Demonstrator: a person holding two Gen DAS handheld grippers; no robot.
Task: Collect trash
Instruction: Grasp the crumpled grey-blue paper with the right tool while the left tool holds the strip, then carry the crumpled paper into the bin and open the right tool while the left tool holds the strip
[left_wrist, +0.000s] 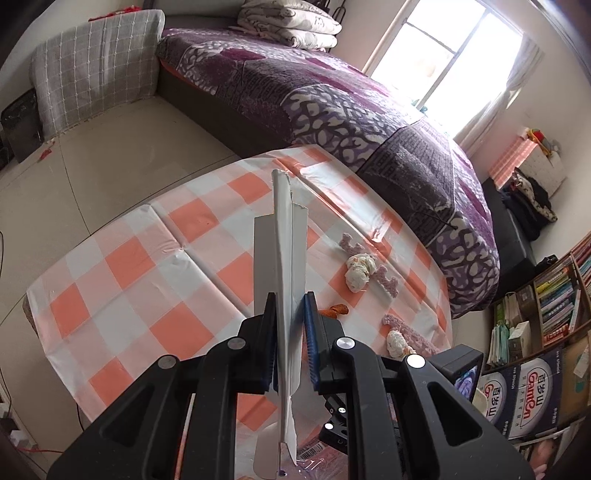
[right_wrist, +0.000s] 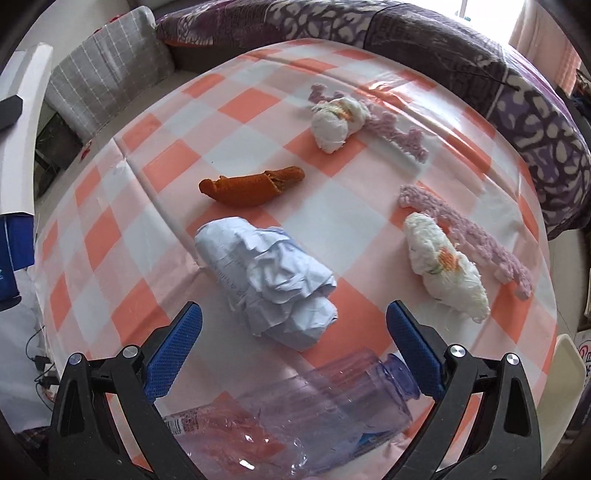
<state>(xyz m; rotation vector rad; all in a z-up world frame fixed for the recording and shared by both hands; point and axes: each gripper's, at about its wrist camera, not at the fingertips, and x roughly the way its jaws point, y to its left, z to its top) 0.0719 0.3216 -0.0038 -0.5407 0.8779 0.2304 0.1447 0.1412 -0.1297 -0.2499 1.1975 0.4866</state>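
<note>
Gripping a flattened white carton (left_wrist: 288, 280) edge-on in my left gripper (left_wrist: 290, 306), I have both fingers pressed tight against its sides, and it stands upright right through the middle of that view, hiding a strip of the table behind it. My right gripper (right_wrist: 293, 321) hangs over the table with its blue-padded fingers (right_wrist: 177, 347) spread wide, holding nothing. Between them lies a crumpled ball of pale blue paper (right_wrist: 273, 280), and nearer, under the fingers, a crushed clear plastic bottle (right_wrist: 303, 413) on its side. Farther off sits a curl of orange peel (right_wrist: 251, 186). Right of the paper there is a white tissue wad (right_wrist: 443, 266) touching a strip of lilac fuzzy material (right_wrist: 469, 236); a second tissue wad (right_wrist: 338, 120) rests on another lilac strip (right_wrist: 399, 134) at the far right. Everything lies on the orange-and-white checked tablecloth (left_wrist: 147, 266). Beyond the table runs a bed with a purple patterned cover (left_wrist: 332, 99), a bright window (left_wrist: 454, 51) at its far end, bookshelves (left_wrist: 554, 295) to the right, and pale floor tiles (left_wrist: 92, 166) to the left.
</note>
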